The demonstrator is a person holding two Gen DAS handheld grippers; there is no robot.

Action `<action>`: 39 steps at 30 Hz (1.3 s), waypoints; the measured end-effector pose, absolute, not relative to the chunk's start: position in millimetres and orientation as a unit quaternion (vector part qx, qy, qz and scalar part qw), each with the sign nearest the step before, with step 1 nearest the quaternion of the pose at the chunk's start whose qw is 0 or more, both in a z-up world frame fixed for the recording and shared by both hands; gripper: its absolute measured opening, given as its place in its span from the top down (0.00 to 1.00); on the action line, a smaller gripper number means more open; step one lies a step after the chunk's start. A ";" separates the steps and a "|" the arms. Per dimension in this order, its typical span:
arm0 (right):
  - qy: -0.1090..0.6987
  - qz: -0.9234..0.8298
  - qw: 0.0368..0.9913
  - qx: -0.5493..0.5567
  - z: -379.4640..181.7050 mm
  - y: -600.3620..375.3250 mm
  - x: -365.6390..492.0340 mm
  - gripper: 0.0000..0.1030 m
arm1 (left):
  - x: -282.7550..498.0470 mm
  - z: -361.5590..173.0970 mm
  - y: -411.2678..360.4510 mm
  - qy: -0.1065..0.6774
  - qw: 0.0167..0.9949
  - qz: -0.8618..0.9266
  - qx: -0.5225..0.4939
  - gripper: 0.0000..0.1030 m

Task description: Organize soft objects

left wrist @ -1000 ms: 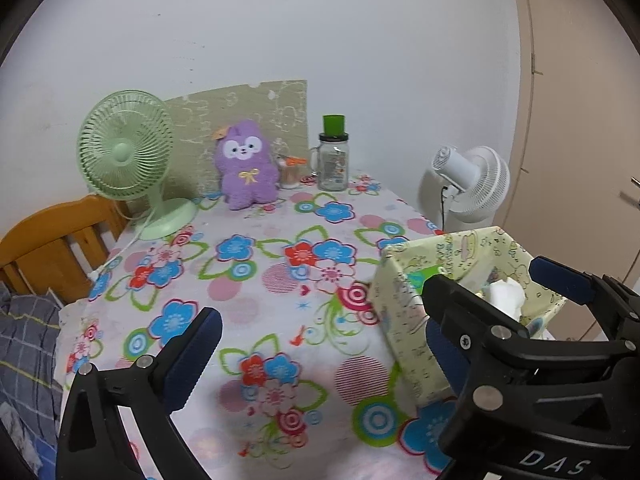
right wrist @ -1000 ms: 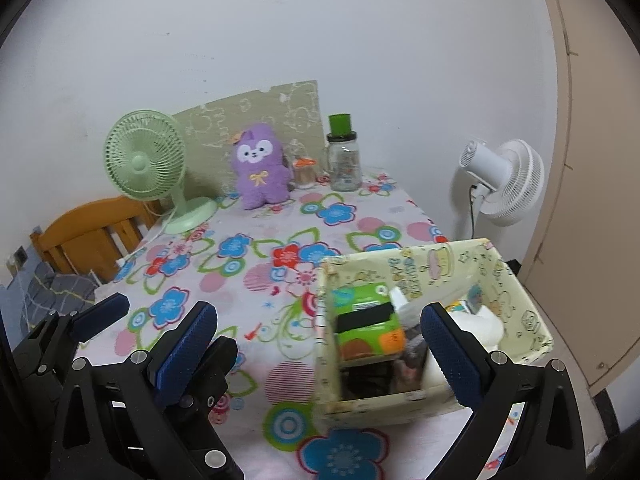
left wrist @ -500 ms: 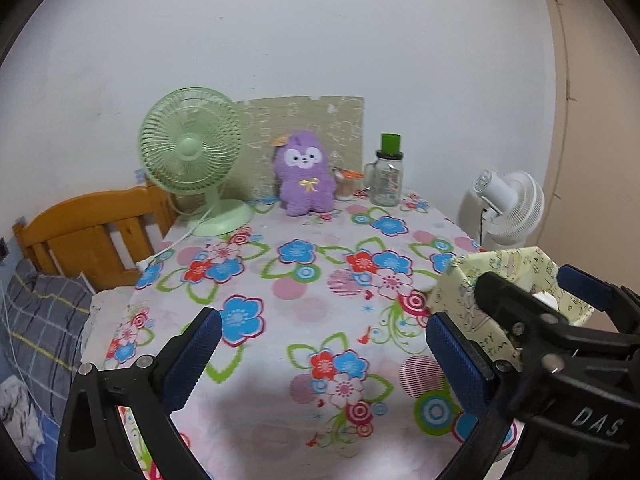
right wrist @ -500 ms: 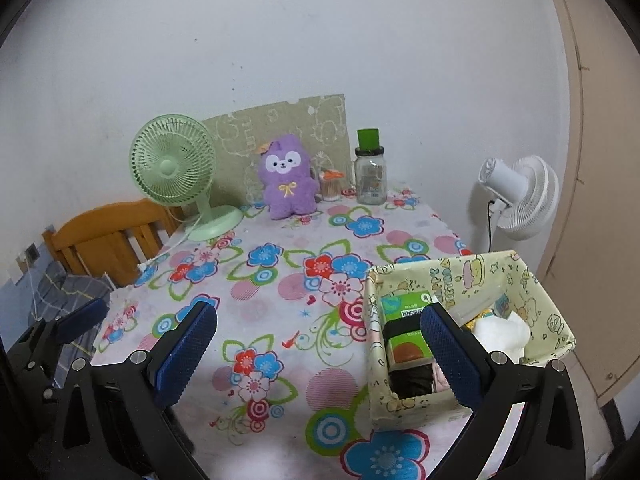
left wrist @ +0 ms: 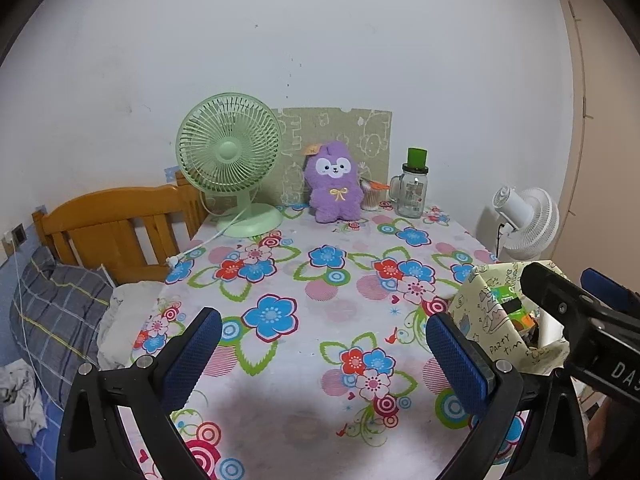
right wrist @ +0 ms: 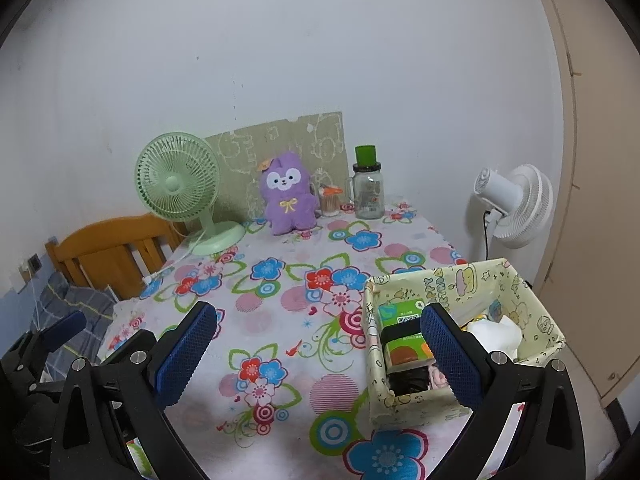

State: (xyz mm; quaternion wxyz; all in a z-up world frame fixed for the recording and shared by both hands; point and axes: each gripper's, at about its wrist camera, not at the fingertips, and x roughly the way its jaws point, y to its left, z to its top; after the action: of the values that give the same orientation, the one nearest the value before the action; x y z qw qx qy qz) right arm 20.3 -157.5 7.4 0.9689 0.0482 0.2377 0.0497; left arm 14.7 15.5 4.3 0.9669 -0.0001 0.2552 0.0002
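Purple plush toy (left wrist: 333, 182) sits upright at the far edge of the table (left wrist: 288, 412), back against a green patterned board (left wrist: 344, 136); green desk fan (left wrist: 230, 160) just beside it on its left, glass jar with green lid (left wrist: 412, 192) near on its right, a small cup of sticks (left wrist: 372, 196) between plush and jar; plush long axis is vertical, face toward both cameras.

Left gripper (left wrist: 322, 352) is spread wide, nothing between its blue pads, hovering over the near part of the floral cloth; plush lies straight ahead and far, almost on its centreline in the left wrist view.

Right gripper (right wrist: 318, 346) is also spread wide and empty; in its own view the plush (right wrist: 287, 198) sits ahead but left of centre; fabric storage box (right wrist: 536, 308) is under its right finger, holding a green tissue pack (right wrist: 402, 314), something white and soft, and dark items I can't identify.

Judgement: the plush is the only loose soft thing on the table, the box the likely destination, though the task doesn't name one; plush and box are well apart, plush at the far end, box at near right; both grippers look about equally far from the plush; left is better lined up, right is nearer the box; a forward reach with fingers either side of the plush body looks called for; fan and jar crowd both flanks, so knocking one is the risk.
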 end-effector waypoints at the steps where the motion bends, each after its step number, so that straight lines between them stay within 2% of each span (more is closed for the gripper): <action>1: 0.236 0.051 0.969 0.047 8.1 -157.3 19.2 0.00 | 12.8 5.2 16.0 0.254 0.967 0.000 -0.001 0.00; 39: 0.215 0.034 0.975 0.031 13.5 -158.7 6.7 0.00 | 5.8 7.3 12.4 0.253 0.967 -0.006 -0.012 0.00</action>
State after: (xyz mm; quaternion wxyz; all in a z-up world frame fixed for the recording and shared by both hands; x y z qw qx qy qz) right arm 6.7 -158.7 13.5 0.9755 0.0305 0.2152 0.0342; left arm 5.8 12.4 7.3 0.9673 -0.0121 0.2534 -0.0060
